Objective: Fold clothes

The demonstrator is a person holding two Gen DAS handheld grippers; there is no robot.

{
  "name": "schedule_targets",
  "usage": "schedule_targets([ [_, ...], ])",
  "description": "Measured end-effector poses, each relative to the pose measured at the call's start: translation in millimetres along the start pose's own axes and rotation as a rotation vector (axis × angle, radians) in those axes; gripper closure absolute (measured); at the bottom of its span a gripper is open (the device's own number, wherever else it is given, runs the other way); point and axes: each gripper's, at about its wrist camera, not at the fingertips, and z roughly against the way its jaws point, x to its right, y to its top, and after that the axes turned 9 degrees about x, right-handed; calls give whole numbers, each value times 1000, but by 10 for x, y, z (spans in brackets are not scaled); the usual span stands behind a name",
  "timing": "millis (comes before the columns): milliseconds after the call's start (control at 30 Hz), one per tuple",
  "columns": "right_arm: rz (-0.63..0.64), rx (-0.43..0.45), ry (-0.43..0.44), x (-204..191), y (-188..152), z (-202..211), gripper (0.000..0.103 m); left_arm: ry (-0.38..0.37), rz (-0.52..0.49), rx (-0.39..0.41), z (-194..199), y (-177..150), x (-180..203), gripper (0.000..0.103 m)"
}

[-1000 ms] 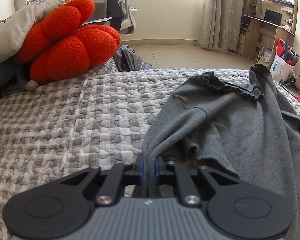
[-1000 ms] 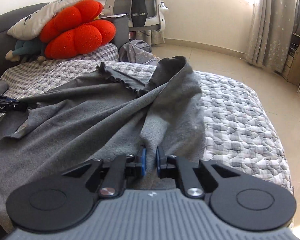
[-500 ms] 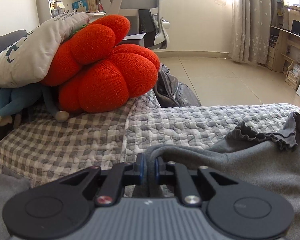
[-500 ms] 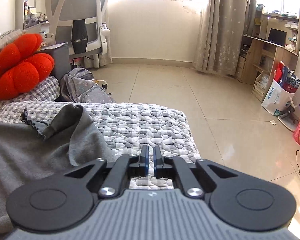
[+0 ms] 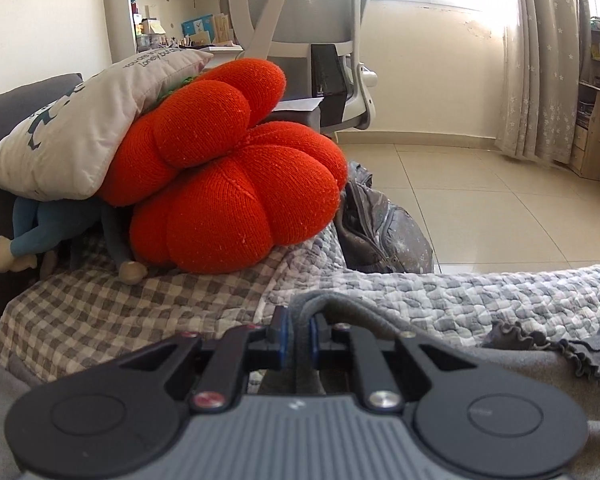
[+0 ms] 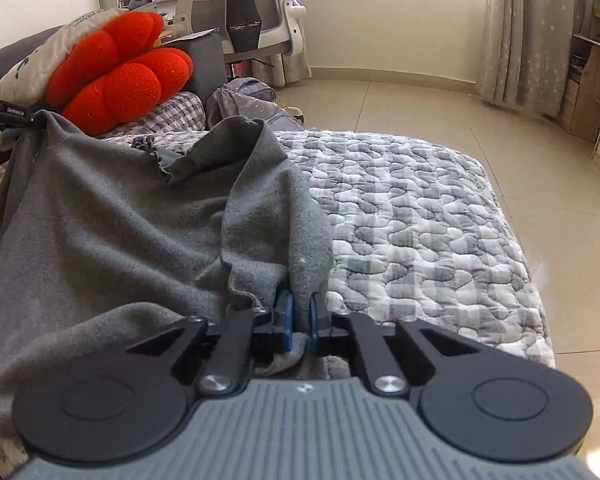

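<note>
Covering the bed, a grey quilted bedspread carried the grey garment, spread across its left part with a ruffled edge (small, wavy) showing; an orange cushion sat beyond, under a white pillow; the right gripper pinched the garment's near fold between pressed-together jaws; the left gripper likewise clamped another grey fold.

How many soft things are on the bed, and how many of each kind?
Grey garment: 1
Red-orange cushion: 1
Pale printed pillow: 1
Blue stuffed toy: 1
Total: 4
</note>
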Motion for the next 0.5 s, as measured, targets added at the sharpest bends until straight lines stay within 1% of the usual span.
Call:
schedule_targets([
  [67,-10,28,-27,31,29,65,98,-7,5,-18,-55,-36,1,89],
  [200,-98,101,-40,212,104,271,98,-14,-24,-12,2,-149,-17,86],
  [300,-82,103,-102,296,145,298,98,-32,-22,-12,90,-205,-64,86],
  [333,-68,103,-129,305,175,275,98,-41,-22,-9,126,-220,-81,83],
  [367,-55,108,-146,315,193,270,98,-42,-38,-1,156,-233,-87,76],
  [433,-45,131,-172,343,273,257,98,-44,-69,14,215,-261,-98,66],
  [500,-44,159,-199,380,377,243,98,-41,-100,11,250,-303,-125,65],
])
